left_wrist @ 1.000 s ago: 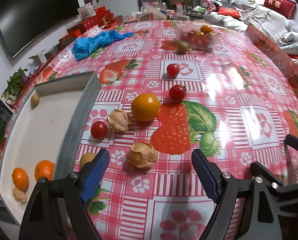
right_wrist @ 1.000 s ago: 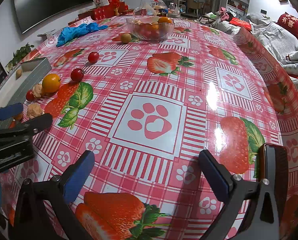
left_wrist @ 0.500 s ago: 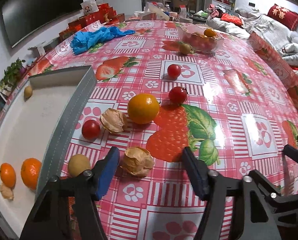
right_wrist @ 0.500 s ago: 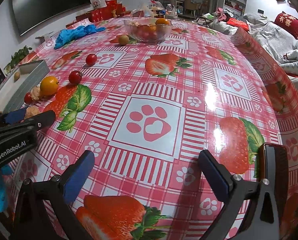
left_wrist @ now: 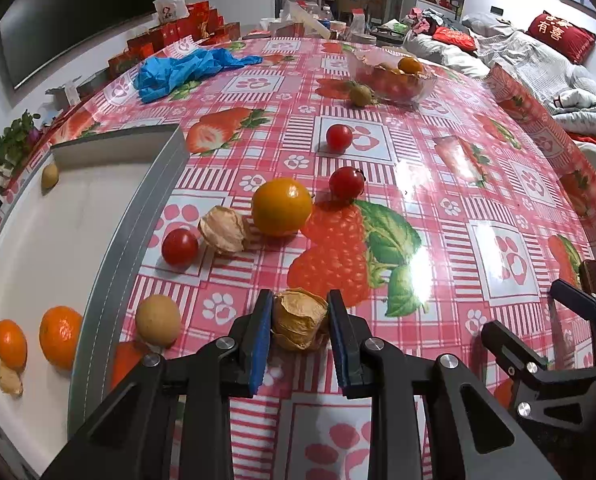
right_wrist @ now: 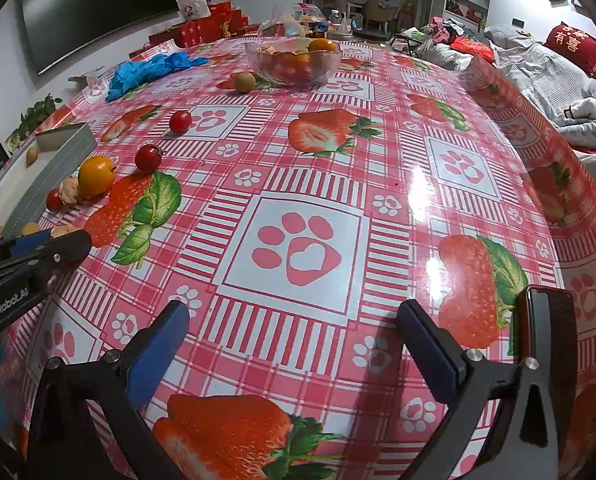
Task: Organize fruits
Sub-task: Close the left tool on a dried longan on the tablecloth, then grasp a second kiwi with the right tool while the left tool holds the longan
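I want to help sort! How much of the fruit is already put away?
Some is done: two oranges and a few small fruits lie in the white tray. The left tongs are closed on a papery husk fruit. Left on the table: the big orange, three tomatoes, another husk fruit, a tan fruit. The right tongs are open, empty.

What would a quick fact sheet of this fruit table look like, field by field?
Setting: round table with a strawberry-print tablecloth
Left gripper: closed around a papery husked fruit resting on the cloth
Right gripper: open, holding nothing, above bare cloth
White tray: two oranges, one small brown fruit, one husk
Loose fruit nearby: yellow-orange fruit, three cherry tomatoes, second husked fruit, brown round fruit
Far side: glass bowl of fruit, blue gloves
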Demonstrator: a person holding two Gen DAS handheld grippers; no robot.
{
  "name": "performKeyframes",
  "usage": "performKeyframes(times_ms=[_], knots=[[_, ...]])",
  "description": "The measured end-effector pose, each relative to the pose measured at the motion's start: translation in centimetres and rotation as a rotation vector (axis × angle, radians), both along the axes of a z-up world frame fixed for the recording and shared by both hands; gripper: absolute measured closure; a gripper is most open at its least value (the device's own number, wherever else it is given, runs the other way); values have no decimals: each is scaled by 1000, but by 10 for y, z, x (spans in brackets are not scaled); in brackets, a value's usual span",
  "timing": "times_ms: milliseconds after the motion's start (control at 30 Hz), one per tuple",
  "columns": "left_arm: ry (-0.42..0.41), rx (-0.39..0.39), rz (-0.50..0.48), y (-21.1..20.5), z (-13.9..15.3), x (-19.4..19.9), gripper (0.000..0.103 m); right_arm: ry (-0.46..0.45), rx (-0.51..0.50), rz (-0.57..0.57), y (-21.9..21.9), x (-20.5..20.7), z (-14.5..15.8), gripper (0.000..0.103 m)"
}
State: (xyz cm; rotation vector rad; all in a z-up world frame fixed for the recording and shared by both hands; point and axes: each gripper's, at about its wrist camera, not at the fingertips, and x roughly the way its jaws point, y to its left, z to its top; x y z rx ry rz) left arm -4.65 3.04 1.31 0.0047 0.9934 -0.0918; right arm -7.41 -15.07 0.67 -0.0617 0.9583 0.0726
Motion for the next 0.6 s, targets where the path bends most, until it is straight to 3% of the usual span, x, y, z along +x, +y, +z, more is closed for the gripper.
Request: performKeyframes(times_ms=[233, 467, 600], knots=[[19, -33, 11, 12, 3, -16, 74, 0, 0, 0, 0, 0, 0, 0], [-18, -42, 16, 30, 17, -38, 74, 11, -2, -13, 2, 0, 1, 0], [-42, -43, 35, 43, 25, -47, 74, 36, -7, 84, 29, -4, 2, 0]])
